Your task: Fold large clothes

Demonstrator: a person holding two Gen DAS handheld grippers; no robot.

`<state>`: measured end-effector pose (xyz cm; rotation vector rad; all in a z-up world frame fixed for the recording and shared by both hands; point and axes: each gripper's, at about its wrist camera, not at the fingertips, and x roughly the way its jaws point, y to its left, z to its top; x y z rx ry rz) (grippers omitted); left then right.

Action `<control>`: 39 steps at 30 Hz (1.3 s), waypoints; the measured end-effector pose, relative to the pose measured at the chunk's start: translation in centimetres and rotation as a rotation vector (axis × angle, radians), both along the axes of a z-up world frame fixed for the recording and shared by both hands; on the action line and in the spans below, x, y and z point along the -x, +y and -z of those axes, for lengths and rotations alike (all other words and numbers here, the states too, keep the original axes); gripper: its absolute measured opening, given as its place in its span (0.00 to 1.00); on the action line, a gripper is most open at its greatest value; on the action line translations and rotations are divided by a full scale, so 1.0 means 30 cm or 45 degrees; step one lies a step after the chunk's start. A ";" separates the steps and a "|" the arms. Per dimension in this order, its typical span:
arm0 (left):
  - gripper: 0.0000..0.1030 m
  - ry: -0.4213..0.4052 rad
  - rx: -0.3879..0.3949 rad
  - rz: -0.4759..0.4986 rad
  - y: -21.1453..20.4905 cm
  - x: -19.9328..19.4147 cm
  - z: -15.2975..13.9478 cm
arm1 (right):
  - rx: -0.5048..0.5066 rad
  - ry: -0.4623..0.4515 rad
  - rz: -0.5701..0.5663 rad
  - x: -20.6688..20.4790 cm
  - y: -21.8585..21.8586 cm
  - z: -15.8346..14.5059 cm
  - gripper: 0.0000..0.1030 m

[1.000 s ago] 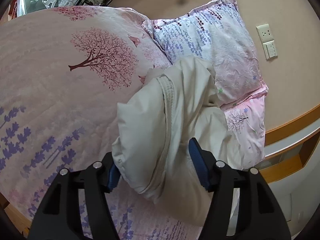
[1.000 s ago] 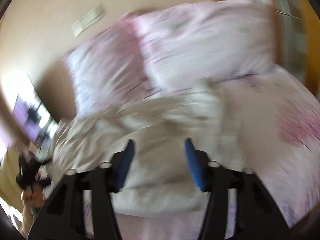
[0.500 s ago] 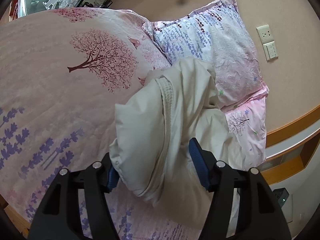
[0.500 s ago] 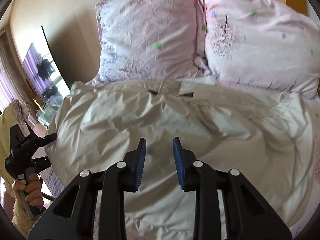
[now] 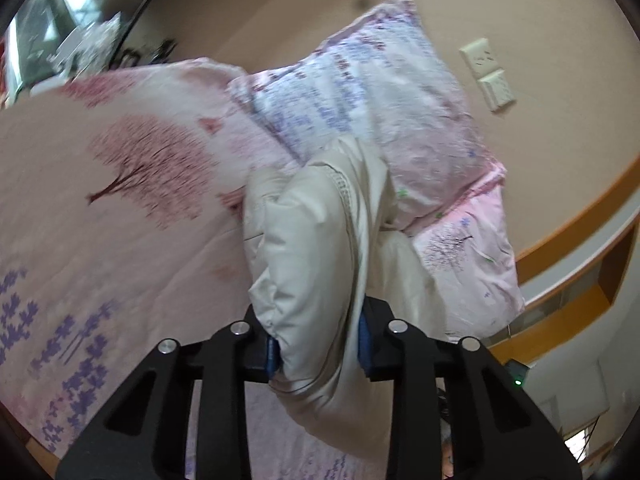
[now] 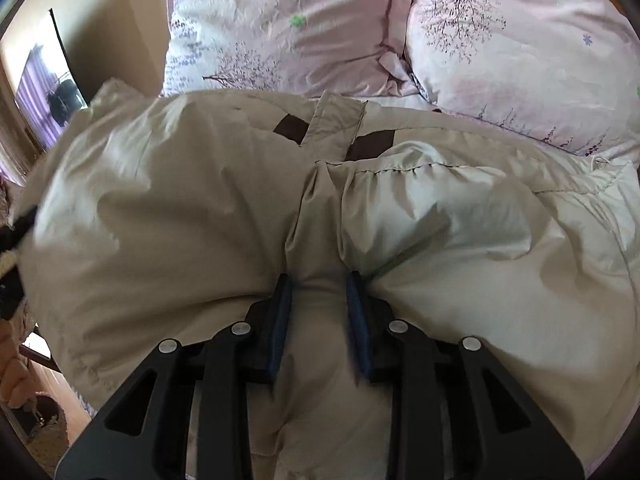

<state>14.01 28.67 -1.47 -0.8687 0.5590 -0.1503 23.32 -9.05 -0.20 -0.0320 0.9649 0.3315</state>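
**Both grippers take hold of the jacket before a fold**

A cream-beige padded jacket (image 6: 440,216) lies on the bed with the pink tree-and-lavender print cover (image 5: 120,208), its collar end just short of the two floral pillows (image 6: 500,40) at the headboard. The step in hand looks like the grasp that opens a fold.

The left gripper (image 5: 318,350) has a thick puffy roll of the jacket (image 5: 312,264) between its blue pads, and its jaws are closing on it; the fabric bulges out above and below them, so the pads already press on it. The right gripper (image 6: 319,320) points steeply down onto the jacket's middle, its jaws clamped on a pinched ridge of cloth that runs up toward the small collar tab (image 6: 336,124) with the two dark brown patches beside it.

From the right wrist view, the jacket's long axis appears to run across the bed, parallel to the pillows, with the collar edge pointing at them.

The next move likely calls for lifting both held parts together and carrying one side over the other, keeping the slippery, springy padding from sliding out or puffing back open.
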 end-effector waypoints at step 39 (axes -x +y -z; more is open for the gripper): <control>0.29 -0.437 -0.327 0.350 -0.399 0.018 -0.296 | -0.163 0.239 -0.081 -0.116 0.033 0.021 0.29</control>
